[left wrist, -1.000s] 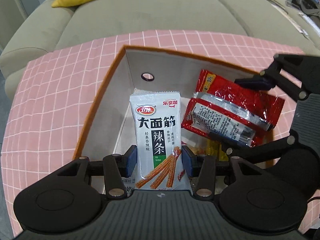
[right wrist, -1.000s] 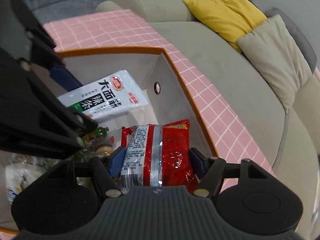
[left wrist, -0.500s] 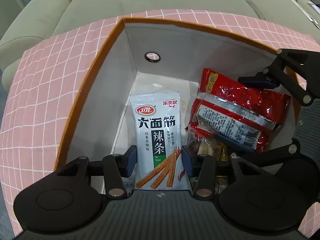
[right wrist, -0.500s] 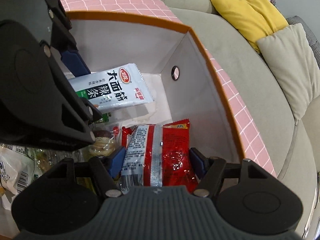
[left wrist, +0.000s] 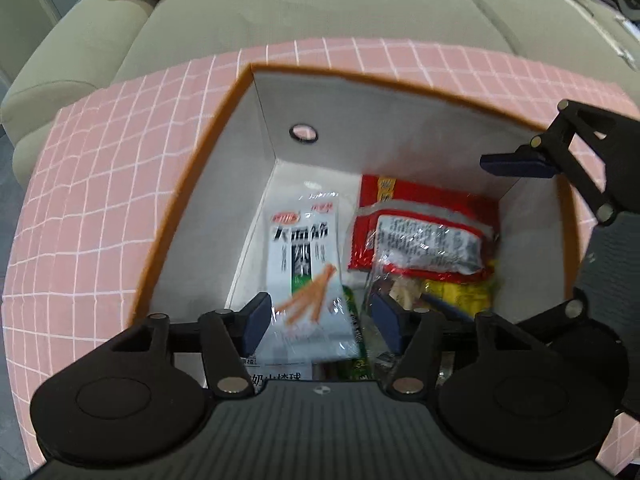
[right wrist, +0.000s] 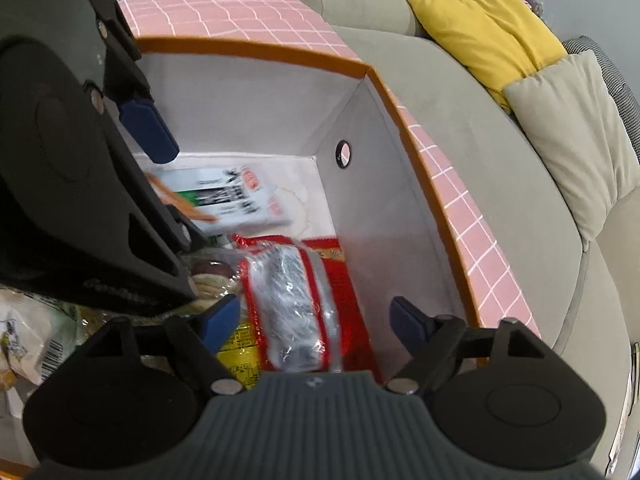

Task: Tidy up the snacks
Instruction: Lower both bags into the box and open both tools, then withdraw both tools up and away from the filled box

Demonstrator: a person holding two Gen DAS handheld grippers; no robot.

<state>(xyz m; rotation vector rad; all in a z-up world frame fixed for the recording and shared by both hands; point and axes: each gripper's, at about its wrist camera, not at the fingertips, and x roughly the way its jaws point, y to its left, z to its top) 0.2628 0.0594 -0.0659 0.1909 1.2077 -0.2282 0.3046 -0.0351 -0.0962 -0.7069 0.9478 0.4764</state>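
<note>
I see a grey-green sofa [left wrist: 320, 8] behind the worktop's pink checked cloth [left wrist: 100, 200]. On the cloth stands the orange-rimmed box [left wrist: 400, 120], white inside. My left tool [left wrist: 316, 316] points down into it, jaws opening, pads clear of the blurred white snack packet [left wrist: 304, 264] lying between them. My right tool [right wrist: 312, 318] hangs beside it, jaws also opening, with the red snack packet [right wrist: 296, 304] between its pads, untouched. Both packets lie inside the box, among other wrapped snacks [left wrist: 460, 296].
</note>
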